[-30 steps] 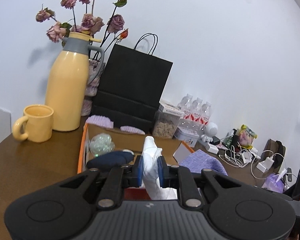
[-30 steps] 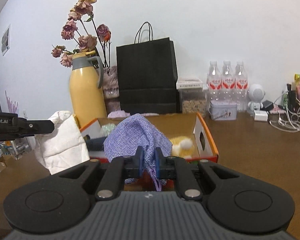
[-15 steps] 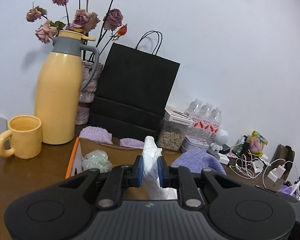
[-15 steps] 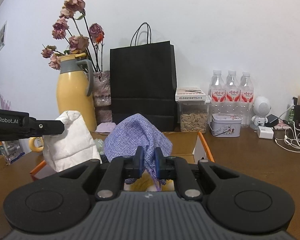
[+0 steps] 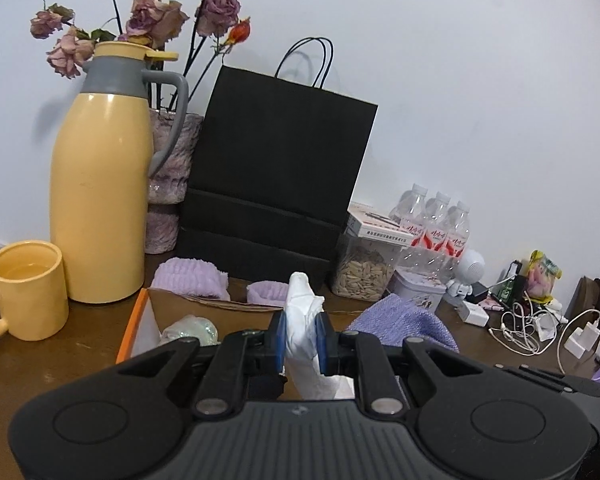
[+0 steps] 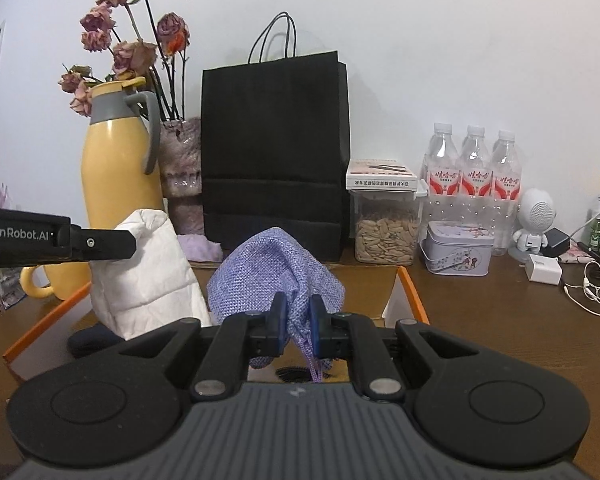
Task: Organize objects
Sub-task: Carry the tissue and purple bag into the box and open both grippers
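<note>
My left gripper (image 5: 300, 338) is shut on a white pouch (image 5: 305, 332), which hangs above the open orange-edged cardboard box (image 5: 134, 328). In the right wrist view the same white pouch (image 6: 148, 276) shows at the left, held by the left gripper's arm (image 6: 56, 236). My right gripper (image 6: 299, 320) is shut on a purple woven drawstring bag (image 6: 276, 276), also over the box (image 6: 410, 292). The purple bag (image 5: 404, 320) shows at the right in the left wrist view. Inside the box lie a clear crinkled ball (image 5: 190, 328) and a dark item (image 6: 94, 342).
Behind the box stand a yellow thermos (image 5: 100, 184), yellow mug (image 5: 24, 288), dried roses in a vase (image 5: 172, 184), black paper bag (image 5: 276, 176), seed jar (image 6: 386, 232), tin (image 6: 458, 248), three water bottles (image 6: 474, 176), a small white robot figure (image 6: 534, 220) and chargers with cables (image 6: 580, 280). Lilac towels (image 5: 190, 278) lie behind the box.
Both grippers have moved forward toward the back of the table, carrying their pouches; the thermos, black bag and jar now look larger and closer. Both grips are unchanged.
</note>
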The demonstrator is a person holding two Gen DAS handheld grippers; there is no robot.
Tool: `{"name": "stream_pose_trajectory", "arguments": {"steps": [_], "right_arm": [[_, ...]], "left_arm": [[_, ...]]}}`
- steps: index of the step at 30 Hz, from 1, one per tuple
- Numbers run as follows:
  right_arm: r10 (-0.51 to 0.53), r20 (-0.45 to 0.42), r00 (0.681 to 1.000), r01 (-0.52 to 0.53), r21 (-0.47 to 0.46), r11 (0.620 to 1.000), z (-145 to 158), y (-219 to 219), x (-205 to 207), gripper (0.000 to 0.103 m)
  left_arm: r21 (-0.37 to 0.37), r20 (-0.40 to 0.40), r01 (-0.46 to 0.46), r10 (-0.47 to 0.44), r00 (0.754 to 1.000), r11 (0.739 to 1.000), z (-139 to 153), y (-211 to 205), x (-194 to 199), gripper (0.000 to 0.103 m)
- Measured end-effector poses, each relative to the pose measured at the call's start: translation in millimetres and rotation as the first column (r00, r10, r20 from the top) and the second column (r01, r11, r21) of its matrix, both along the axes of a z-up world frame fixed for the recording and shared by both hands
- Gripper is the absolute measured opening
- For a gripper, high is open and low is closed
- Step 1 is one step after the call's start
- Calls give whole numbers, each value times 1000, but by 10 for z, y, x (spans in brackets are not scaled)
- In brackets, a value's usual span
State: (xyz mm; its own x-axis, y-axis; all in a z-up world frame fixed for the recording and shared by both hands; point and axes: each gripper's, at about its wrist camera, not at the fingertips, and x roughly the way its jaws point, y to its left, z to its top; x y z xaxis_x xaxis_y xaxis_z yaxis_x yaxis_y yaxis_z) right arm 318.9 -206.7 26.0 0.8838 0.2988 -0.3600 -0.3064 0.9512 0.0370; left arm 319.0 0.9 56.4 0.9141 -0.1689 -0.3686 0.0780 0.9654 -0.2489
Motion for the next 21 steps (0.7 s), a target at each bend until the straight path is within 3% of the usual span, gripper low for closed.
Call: {"name": "stream_pose_trajectory", "arguments": {"steps": [4, 6, 7, 8, 10, 11, 13, 14, 21], "right_arm": [[-1, -12, 1000, 1, -11, 1000, -32, 9, 96, 14], [1, -26, 1000, -2, -27, 1000, -57, 27, 148, 21], [-3, -32, 999, 1, -34, 999, -76, 32, 169, 33], [-8, -36, 999, 7, -45, 999, -91, 37, 183, 39], [-24, -37, 999, 21, -67, 998, -110, 40, 196, 65], [-29, -36, 999, 26, -71, 997, -111, 34, 195, 72], [-26, -33, 999, 24, -65, 998, -104, 9, 183, 95], [-24, -31, 999, 22, -61, 998, -98, -6, 175, 102], [-27, -41, 999, 25, -45, 999, -87, -59, 149, 103]], "left_arm": [[27, -19, -23, 24, 1000, 999, -55, -11, 115, 19], [62, -24, -43, 45, 999, 997, -79, -21, 150, 26], [81, -25, -49, 51, 998, 996, -91, -24, 166, 39], [100, -27, -59, 62, 998, 993, -100, -24, 177, 61], [136, -24, -83, 87, 996, 987, -114, -18, 186, 87], [145, -18, -91, 94, 995, 985, -121, -12, 182, 94], [156, -21, -95, 99, 995, 983, -132, 9, 178, 97], [159, -25, -96, 101, 995, 983, -139, 18, 178, 100], [178, -36, -98, 106, 994, 979, -164, 26, 171, 102]]}}
